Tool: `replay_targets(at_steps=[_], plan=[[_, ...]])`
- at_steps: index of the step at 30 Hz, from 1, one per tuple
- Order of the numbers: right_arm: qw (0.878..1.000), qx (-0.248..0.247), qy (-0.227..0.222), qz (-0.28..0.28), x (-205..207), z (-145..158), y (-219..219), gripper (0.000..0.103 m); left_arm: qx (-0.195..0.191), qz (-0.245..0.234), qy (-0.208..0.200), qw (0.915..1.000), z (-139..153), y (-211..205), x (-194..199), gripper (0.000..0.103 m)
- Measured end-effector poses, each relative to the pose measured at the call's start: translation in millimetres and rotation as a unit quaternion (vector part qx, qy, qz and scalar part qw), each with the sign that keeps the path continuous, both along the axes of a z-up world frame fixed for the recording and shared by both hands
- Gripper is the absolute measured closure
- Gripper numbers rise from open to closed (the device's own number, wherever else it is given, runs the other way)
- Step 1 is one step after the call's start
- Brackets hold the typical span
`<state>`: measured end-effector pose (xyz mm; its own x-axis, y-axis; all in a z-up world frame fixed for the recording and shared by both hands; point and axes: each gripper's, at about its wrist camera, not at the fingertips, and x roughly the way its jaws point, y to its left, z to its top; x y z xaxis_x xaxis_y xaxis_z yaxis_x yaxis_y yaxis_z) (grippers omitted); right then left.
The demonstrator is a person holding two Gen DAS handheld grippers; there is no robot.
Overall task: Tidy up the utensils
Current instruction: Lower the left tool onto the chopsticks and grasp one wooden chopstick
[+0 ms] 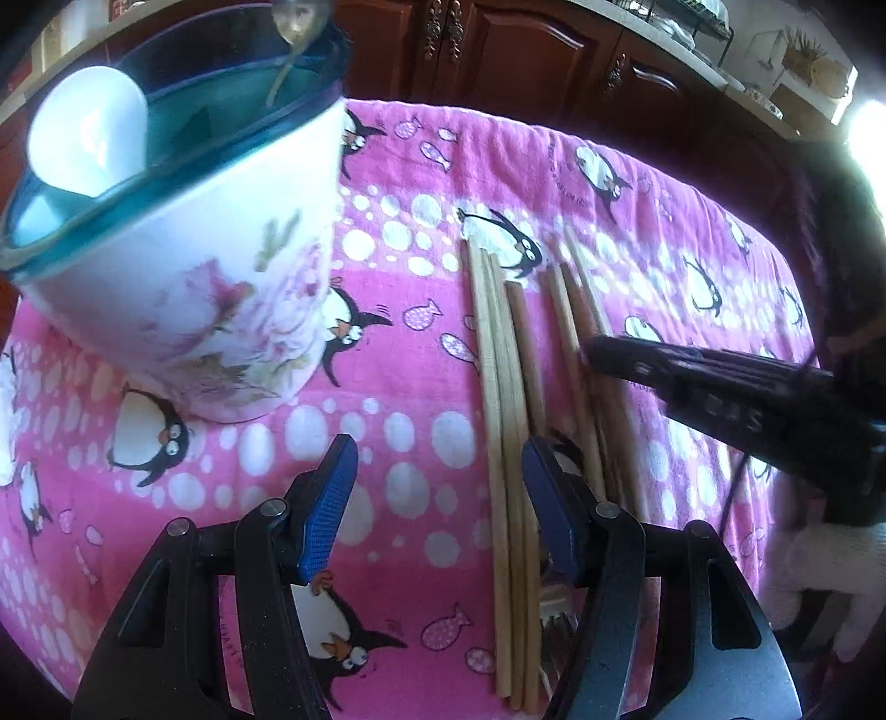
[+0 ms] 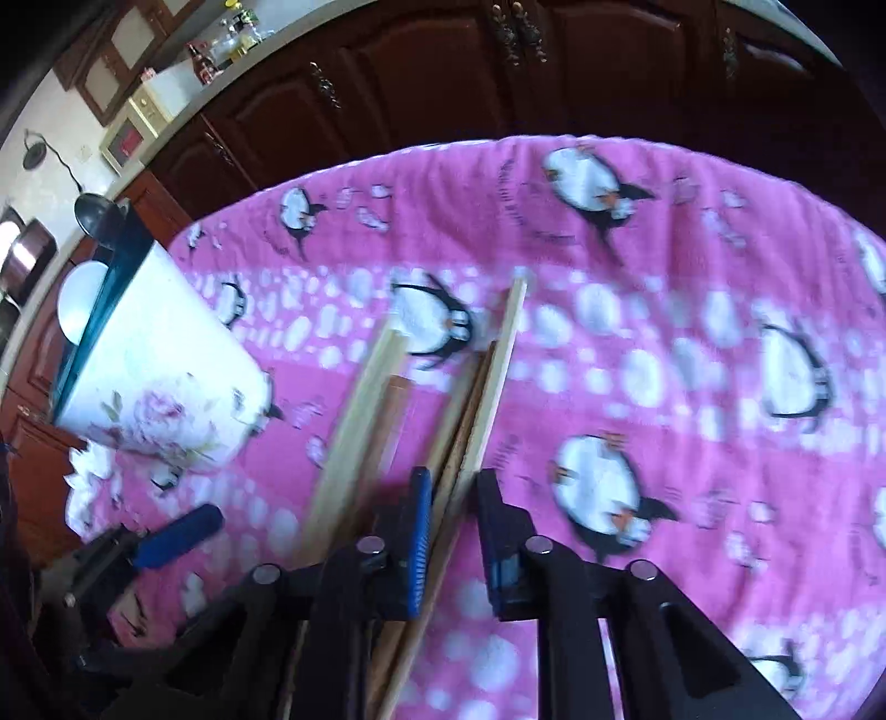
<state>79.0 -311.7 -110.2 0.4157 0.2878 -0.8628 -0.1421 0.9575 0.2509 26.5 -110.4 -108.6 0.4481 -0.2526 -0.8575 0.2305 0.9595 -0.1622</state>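
Several wooden chopsticks lie in two bundles on a pink penguin cloth [image 1: 387, 387]. The left bundle [image 1: 501, 387] runs between the open fingers of my left gripper [image 1: 437, 448], close to its right finger, and the pads are not touching it. My right gripper [image 2: 451, 487] is shut on the right bundle [image 2: 487, 376]; its black tip [image 1: 595, 351] rests on that bundle [image 1: 570, 310]. The other bundle [image 2: 360, 421] lies just to its left. A white flowered pot [image 1: 194, 288] with a teal rim holds a white spoon [image 1: 88, 138] and a metal spoon [image 1: 293, 22].
The pot [image 2: 166, 376] stands left of the chopsticks, near the cloth's left edge. Dark wooden cabinet doors [image 2: 443, 72] rise beyond the table's far edge. Something white and fluffy [image 1: 819, 576] sits under the right gripper's body. One blue pad of the left gripper [image 2: 177, 534] shows at lower left.
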Motion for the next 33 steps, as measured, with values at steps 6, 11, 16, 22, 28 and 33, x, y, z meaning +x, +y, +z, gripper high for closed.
replay_targets(at_steps=[6,11,16,22,28,33], plan=[[0.999,-0.029,0.01,-0.028,-23.8,-3.1,-52.2,0.094,-0.009,-0.009,0.011,0.9999,-7.1,-7.3,3.5,0.048],[0.998,-0.003,0.015,-0.053,-40.6,-4.0,-91.4,0.094,-0.035,-0.028,0.025,0.9987,-6.7,-9.9,4.3,0.087],[0.998,0.032,0.007,-0.054,-42.8,8.7,-94.5,0.082,-0.049,-0.021,0.029,0.9982,-8.6,-13.4,0.0,0.09],[0.997,0.064,-0.001,-0.034,-41.0,20.9,-75.1,0.081,-0.058,-0.014,0.033,0.9977,-2.2,8.8,-16.9,0.094],[0.998,0.065,0.0,-0.018,-33.5,17.3,-48.9,0.08,-0.054,-0.022,0.036,0.9976,1.2,31.1,-45.2,0.094],[0.998,0.062,0.008,-0.02,-17.5,10.2,-38.3,0.08,-0.043,-0.031,0.053,0.9972,-4.2,53.5,-73.6,0.094]])
